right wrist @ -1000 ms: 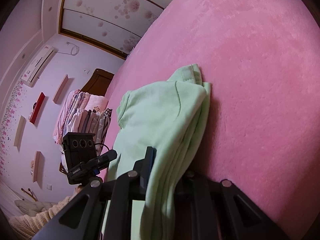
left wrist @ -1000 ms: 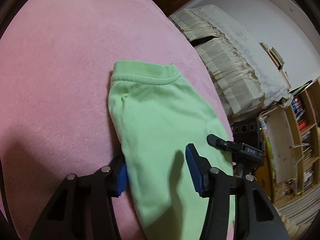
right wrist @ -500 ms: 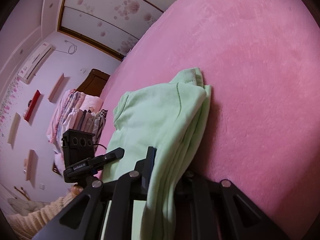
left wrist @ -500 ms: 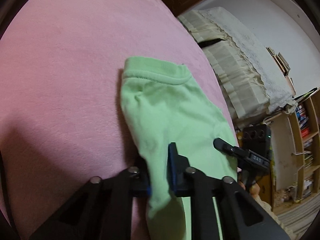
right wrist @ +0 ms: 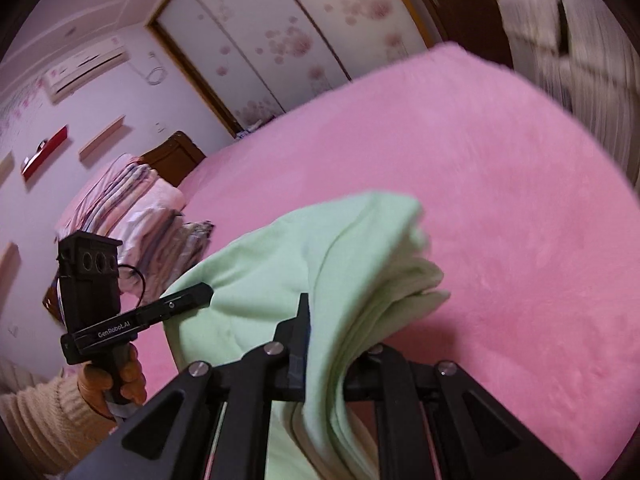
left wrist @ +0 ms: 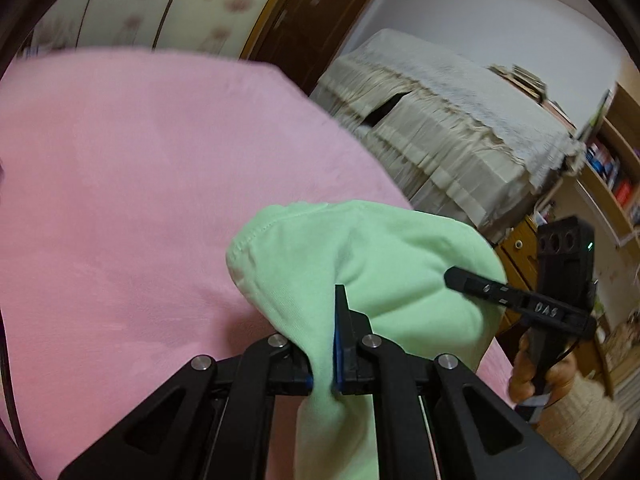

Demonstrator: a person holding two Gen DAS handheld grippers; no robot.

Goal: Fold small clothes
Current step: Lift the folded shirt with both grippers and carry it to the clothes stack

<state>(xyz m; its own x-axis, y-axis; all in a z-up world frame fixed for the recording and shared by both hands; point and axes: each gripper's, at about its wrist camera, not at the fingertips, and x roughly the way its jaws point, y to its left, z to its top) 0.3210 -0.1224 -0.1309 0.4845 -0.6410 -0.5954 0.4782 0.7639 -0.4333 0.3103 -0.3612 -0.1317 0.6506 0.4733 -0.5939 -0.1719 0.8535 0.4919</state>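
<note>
The light green garment (left wrist: 360, 264) is up off the pink blanket (left wrist: 140, 200), bunched into a thick fold and slung between your two tools. In the left wrist view its stitched hem curls over at the top left, and a tail of cloth drops straight down below the tool. In the right wrist view the same garment (right wrist: 320, 248) shows several stacked layers along its right edge, sagging over the bedding.

Your left gripper (left wrist: 324, 364) is pinched tight on the cloth, the blue pads pressed together with only fabric between them. Your right gripper (right wrist: 324, 356) is clamped on the layered edge too, the fold draping over and hiding the right finger, so you see only the left finger standing clear against the cloth.

Each tool shows up in the other's camera. From the left wrist you see the right tool's black finger lying against the far side of the garment, your right hand (left wrist: 528, 376) wrapped on its handle. From the right wrist, your left hand (right wrist: 116, 376) in a cream knitted sleeve grips the other handle.

Around you: a pile of folded bedding (right wrist: 132, 208) by the dark headboard, a floral sliding wardrobe (right wrist: 272, 32), a cream lace-covered piece of furniture (left wrist: 452, 120), and a bookshelf (left wrist: 612, 176) at the far right.
</note>
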